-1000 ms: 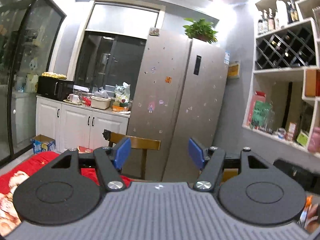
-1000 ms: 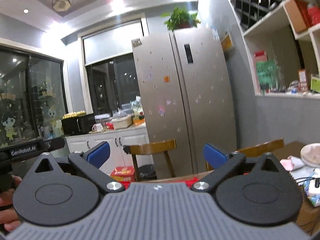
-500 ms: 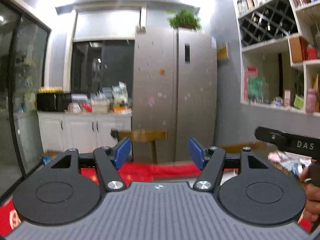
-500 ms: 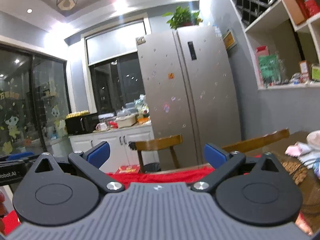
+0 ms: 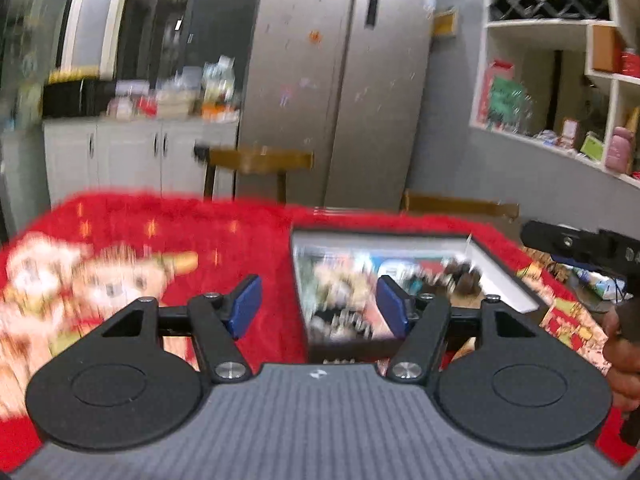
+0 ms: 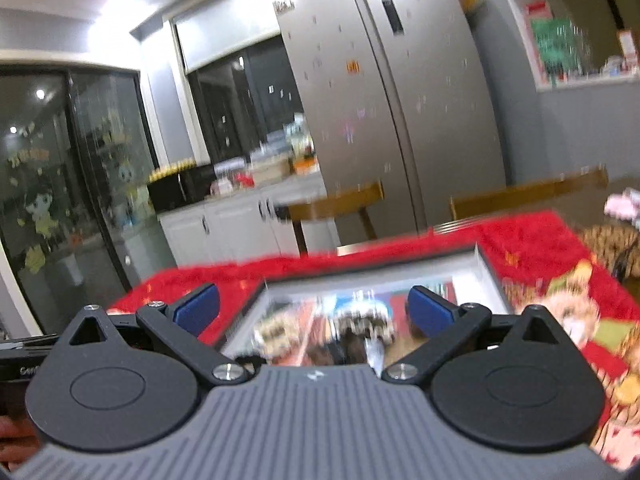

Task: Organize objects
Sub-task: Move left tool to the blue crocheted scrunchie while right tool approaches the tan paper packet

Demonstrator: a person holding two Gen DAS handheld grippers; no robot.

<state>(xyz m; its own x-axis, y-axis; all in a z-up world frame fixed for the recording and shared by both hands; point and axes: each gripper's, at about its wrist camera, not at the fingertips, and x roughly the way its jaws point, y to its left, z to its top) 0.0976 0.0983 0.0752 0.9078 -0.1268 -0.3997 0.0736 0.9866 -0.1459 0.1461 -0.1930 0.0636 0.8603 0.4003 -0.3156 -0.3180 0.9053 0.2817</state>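
We've got both grippers, left gripper (image 5: 319,306) and right gripper (image 6: 314,312), spread wide and empty; the open box (image 6: 490,270) of blurry items sits on the red cloth (image 5: 224,224) just ahead; we'd slow down, then pick one item.

Black linkages, blue fingers (image 5: 247,306), silver screws

Ahead of my left gripper (image 5: 319,306) the open box (image 5: 500,276) sits on the red tablecloth (image 5: 208,236), its top uncovered but its inside crowded with blurred items. Left of the box the cloth lies flat and bare, room enough to pass. Behind the box two wooden chair backs (image 5: 260,159) block the far edge. Right of the box my right gripper (image 6: 313,311) and hand (image 5: 624,360) crowd the way, beside table clutter.
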